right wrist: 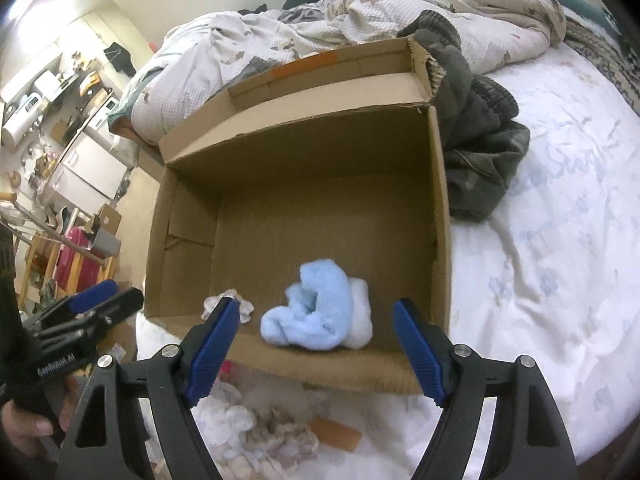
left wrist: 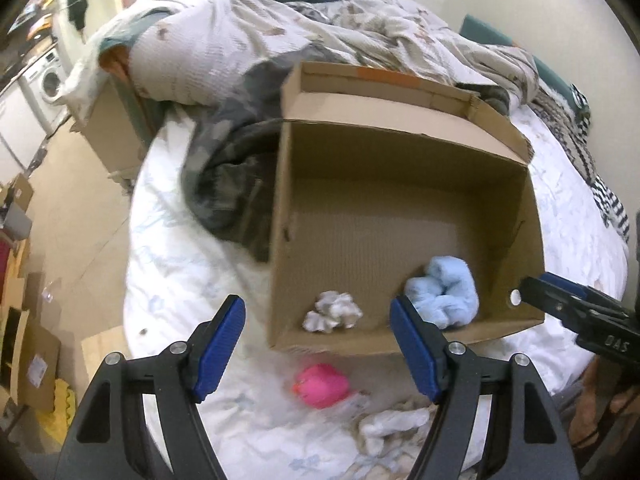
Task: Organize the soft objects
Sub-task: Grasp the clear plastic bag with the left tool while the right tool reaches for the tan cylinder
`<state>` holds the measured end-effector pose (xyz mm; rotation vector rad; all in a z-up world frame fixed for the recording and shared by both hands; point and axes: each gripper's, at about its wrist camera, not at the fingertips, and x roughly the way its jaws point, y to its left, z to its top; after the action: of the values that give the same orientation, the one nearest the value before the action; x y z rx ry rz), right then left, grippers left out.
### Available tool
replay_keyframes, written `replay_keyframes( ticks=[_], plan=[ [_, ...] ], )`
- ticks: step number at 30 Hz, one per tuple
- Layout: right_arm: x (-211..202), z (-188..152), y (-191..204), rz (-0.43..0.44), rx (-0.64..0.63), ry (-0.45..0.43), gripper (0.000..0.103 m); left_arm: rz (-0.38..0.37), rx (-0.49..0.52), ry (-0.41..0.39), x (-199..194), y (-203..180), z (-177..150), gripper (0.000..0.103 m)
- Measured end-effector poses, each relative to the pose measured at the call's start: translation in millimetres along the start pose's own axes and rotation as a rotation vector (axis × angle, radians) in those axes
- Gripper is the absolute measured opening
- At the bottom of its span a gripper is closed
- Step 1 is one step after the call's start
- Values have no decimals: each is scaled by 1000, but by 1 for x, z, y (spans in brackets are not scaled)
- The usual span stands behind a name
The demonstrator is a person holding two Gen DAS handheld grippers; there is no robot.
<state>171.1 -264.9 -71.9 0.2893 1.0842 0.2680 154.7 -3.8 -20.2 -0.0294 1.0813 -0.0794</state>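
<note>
An open cardboard box [left wrist: 400, 148] [right wrist: 304, 148] sits on the white bed. Inside, near its front wall, lie a light blue fluffy cloth [left wrist: 444, 292] [right wrist: 316, 312] and a small grey-white crumpled cloth [left wrist: 332, 312] [right wrist: 244, 306]. A pink soft object [left wrist: 320, 384] lies on the bed in front of the box, beside a pile of white and beige cloths [left wrist: 392, 428] [right wrist: 256, 432]. My left gripper [left wrist: 318, 344] is open and empty above the pink object. My right gripper [right wrist: 316, 344] is open and empty over the box's front edge; it also shows in the left wrist view [left wrist: 568, 304].
A dark green garment [right wrist: 480, 152] [left wrist: 228, 176] lies beside the box. A rumpled patterned duvet [left wrist: 320, 28] [right wrist: 400, 12] is heaped behind it. The bed edge drops to the floor on the left, where a cardboard box [left wrist: 108, 136] and household clutter stand.
</note>
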Motion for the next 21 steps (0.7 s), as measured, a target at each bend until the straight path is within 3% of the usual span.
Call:
replay_keyframes(
  ticks=[6, 11, 16, 21],
  plan=[
    [-11, -17, -1, 25, 22, 5, 84, 9, -87, 38, -2, 24, -14, 72],
    [-18, -33, -6, 21, 32, 33, 84, 17, -137, 163, 16, 40, -35, 72],
    [-18, -55, -19, 14, 87, 77, 84, -57, -147, 221, 29, 34, -51, 72],
    [-13, -68, -32, 23, 165, 122, 84, -130, -81, 263, 40, 11, -51, 72]
  ],
)
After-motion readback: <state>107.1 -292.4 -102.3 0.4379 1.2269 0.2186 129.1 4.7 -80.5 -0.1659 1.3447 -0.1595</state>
